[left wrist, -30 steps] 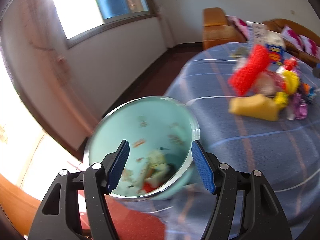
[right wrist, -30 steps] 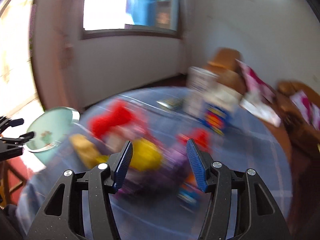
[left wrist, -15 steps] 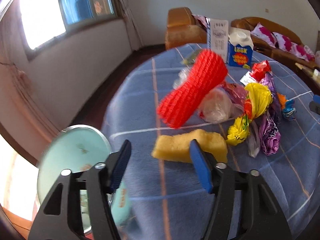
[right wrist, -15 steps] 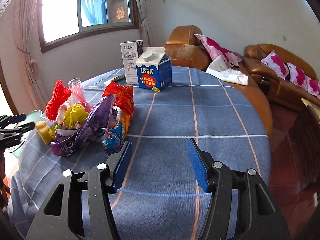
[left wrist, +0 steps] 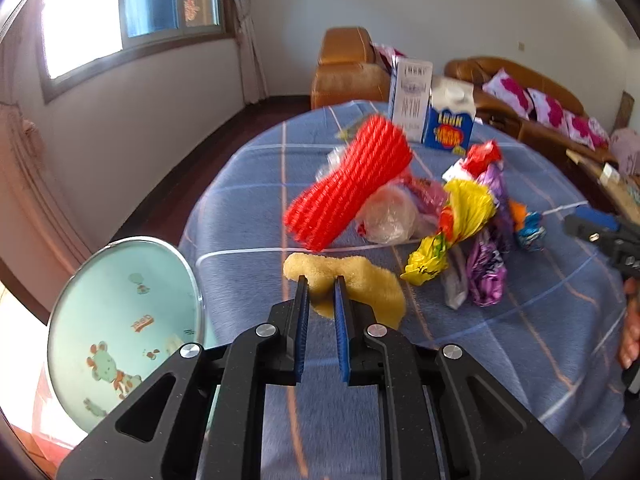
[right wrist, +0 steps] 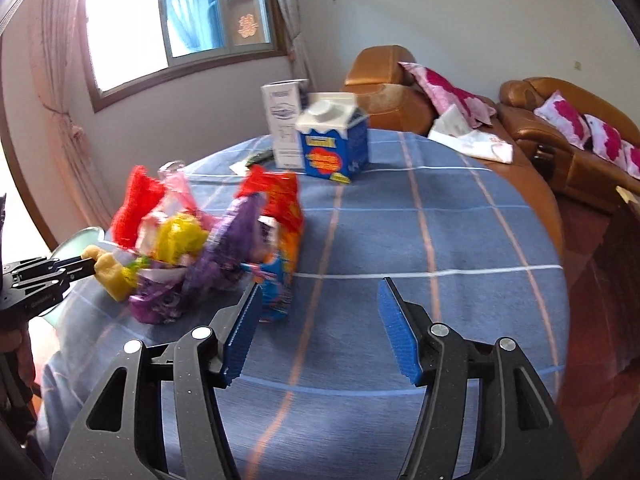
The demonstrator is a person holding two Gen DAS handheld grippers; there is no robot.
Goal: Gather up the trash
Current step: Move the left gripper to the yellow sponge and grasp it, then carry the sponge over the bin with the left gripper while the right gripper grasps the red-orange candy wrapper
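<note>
My left gripper [left wrist: 321,284] is shut on the near edge of a yellow sponge [left wrist: 356,280] lying on the blue checked tablecloth [left wrist: 500,340]. It also shows from the side in the right wrist view [right wrist: 86,266], with the sponge [right wrist: 110,274] at its tips. Beyond lie a red foam net [left wrist: 348,190], a clear plastic bag [left wrist: 388,214], a yellow wrapper [left wrist: 460,220] and purple wrappers [left wrist: 486,264]. A mint green bin [left wrist: 120,320] stands at the table's left edge. My right gripper [right wrist: 320,320] is open and empty, just right of the wrapper pile [right wrist: 224,248].
A white carton [left wrist: 412,100] and a blue milk carton [left wrist: 452,120] stand at the table's far side. Brown sofas with pink cushions [right wrist: 560,120] lie behind and to the right. A window [left wrist: 120,20] fills the left wall.
My left gripper swung from over the bin to the sponge and closed on its edge. My right gripper shifted slightly nearer the wrapper pile and stayed open.
</note>
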